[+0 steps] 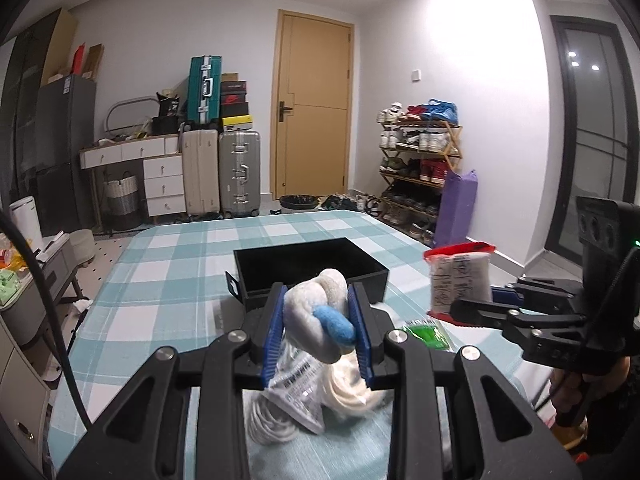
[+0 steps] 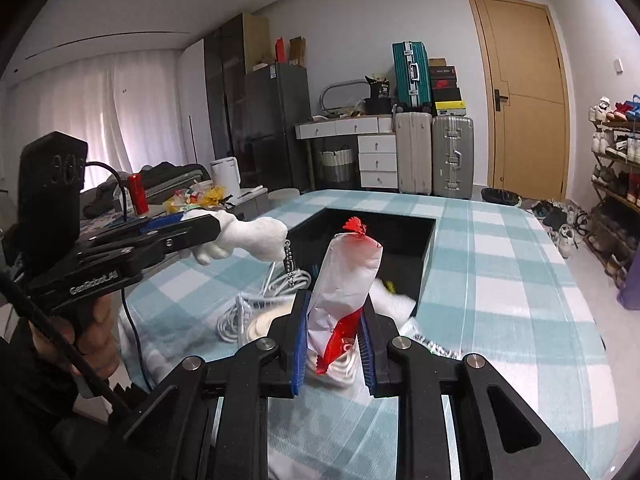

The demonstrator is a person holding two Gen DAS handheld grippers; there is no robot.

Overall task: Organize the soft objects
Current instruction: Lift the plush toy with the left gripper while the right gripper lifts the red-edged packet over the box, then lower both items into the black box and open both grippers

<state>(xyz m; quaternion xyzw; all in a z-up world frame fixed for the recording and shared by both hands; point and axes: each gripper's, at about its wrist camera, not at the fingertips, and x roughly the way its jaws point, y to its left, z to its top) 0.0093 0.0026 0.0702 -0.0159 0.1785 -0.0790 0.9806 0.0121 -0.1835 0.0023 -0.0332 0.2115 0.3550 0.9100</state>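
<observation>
My left gripper (image 1: 318, 320) is shut on a white plush toy (image 1: 320, 308) with a blue patch, held above the bed. In the right wrist view the same toy (image 2: 256, 236) sticks out of the left gripper (image 2: 216, 226), a bead chain dangling from it. My right gripper (image 2: 334, 332) is shut on a white packet with red ends (image 2: 344, 280), held upright. That packet (image 1: 460, 280) shows in the left wrist view too, in the right gripper (image 1: 460, 312). An open black box (image 1: 308, 268) (image 2: 400, 232) stands on the checked bed just beyond both grippers.
On the teal checked bedspread (image 1: 168, 264) below the grippers lie a coiled white cable (image 2: 240, 316), a printed plastic bag (image 1: 296, 396) and a green packet (image 1: 428, 334). Suitcases (image 1: 240, 172), a drawer desk and a shoe rack (image 1: 420, 160) stand along the far wall.
</observation>
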